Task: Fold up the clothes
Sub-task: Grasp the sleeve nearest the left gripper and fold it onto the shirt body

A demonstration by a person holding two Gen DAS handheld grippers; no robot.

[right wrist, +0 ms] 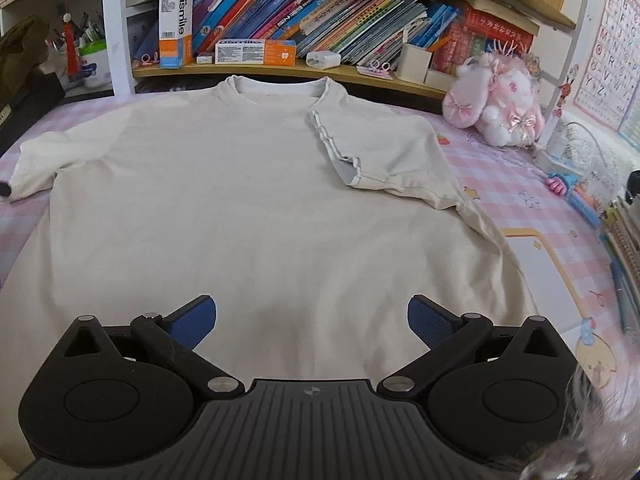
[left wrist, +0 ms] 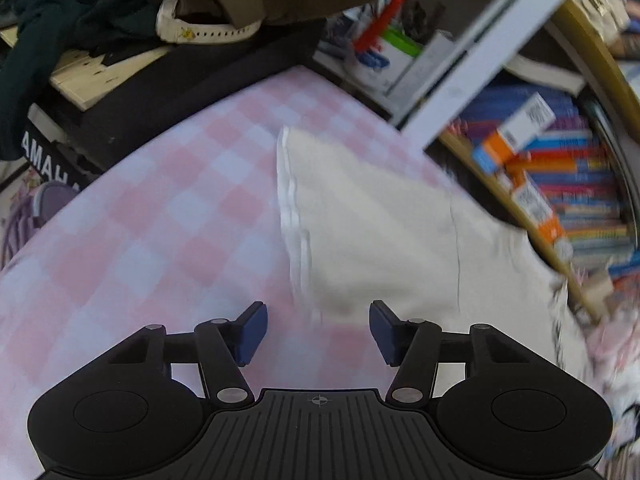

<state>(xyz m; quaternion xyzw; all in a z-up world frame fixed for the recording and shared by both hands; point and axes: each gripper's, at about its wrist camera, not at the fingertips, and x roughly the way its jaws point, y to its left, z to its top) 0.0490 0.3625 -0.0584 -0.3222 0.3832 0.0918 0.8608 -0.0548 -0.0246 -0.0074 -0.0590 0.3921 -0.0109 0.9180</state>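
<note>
A cream T-shirt (right wrist: 248, 208) lies flat on the pink checked tablecloth (right wrist: 532, 200), collar towards the bookshelf. Its right sleeve (right wrist: 384, 152) is folded inward over the body. Its left sleeve (right wrist: 36, 160) lies spread out. My right gripper (right wrist: 312, 320) is open and empty above the shirt's lower middle. In the left wrist view my left gripper (left wrist: 318, 328) is open and empty just in front of the left sleeve's hem (left wrist: 294, 216), above the cloth (left wrist: 160, 216). The rest of the shirt (left wrist: 400, 232) runs off to the right.
A bookshelf (right wrist: 320, 12) with books and boxes stands behind the shirt. A pink plush toy (right wrist: 500, 104) sits at the back right. Pens and notebooks (right wrist: 624, 248) lie at the right edge. A black keyboard case (left wrist: 120, 120) with clothes piled on it borders the cloth.
</note>
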